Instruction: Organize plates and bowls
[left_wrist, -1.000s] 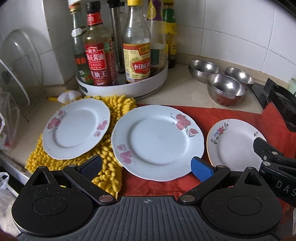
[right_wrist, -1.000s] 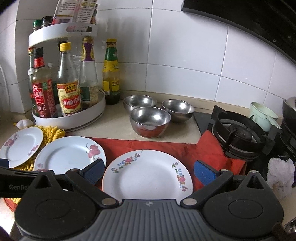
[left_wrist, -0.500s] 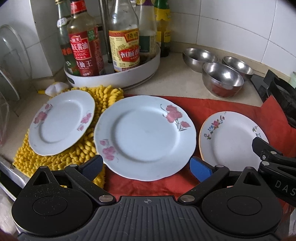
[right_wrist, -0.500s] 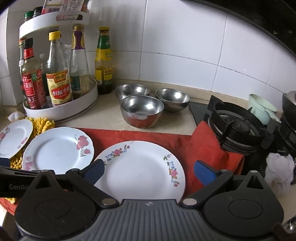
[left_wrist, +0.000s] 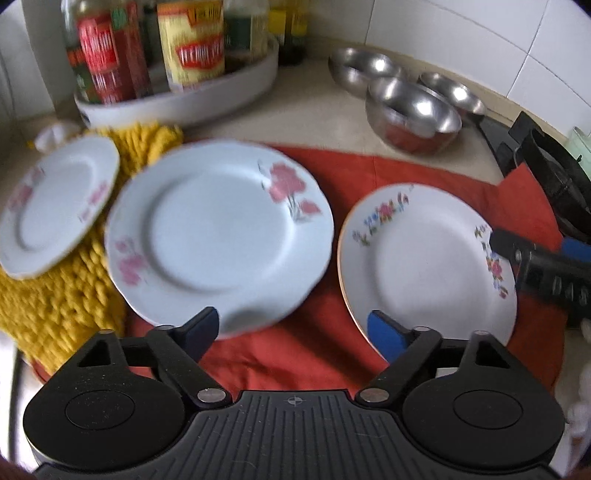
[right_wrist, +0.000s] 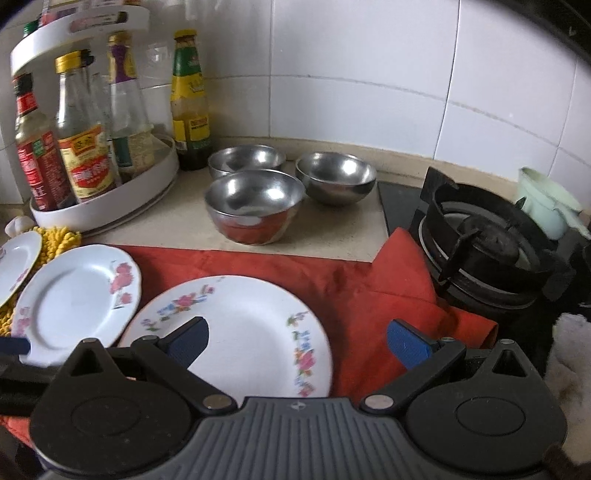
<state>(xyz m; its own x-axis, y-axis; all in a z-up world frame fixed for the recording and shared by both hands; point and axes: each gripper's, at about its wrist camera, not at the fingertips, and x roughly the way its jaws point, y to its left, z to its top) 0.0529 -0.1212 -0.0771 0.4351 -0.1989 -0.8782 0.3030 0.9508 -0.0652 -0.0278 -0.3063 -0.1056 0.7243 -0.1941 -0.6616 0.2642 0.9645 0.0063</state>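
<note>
Three white flowered plates lie in a row. The large plate sits on the red cloth. A small plate rests on the yellow mat at left. A gold-rimmed plate lies at right, also in the right wrist view. Three steel bowls stand behind on the counter. My left gripper is open and empty, low over the cloth between the large and gold-rimmed plates. My right gripper is open and empty over the gold-rimmed plate's right part.
A white turntable with several sauce bottles stands at back left. A gas burner and a pale green cup are at right. A garlic bulb lies beside the yellow mat. Tiled wall runs behind.
Both grippers have moved forward and lower toward the plates. The left view has shifted right, so the gap between the two plates is now between its fingers. Nothing was grasped.
</note>
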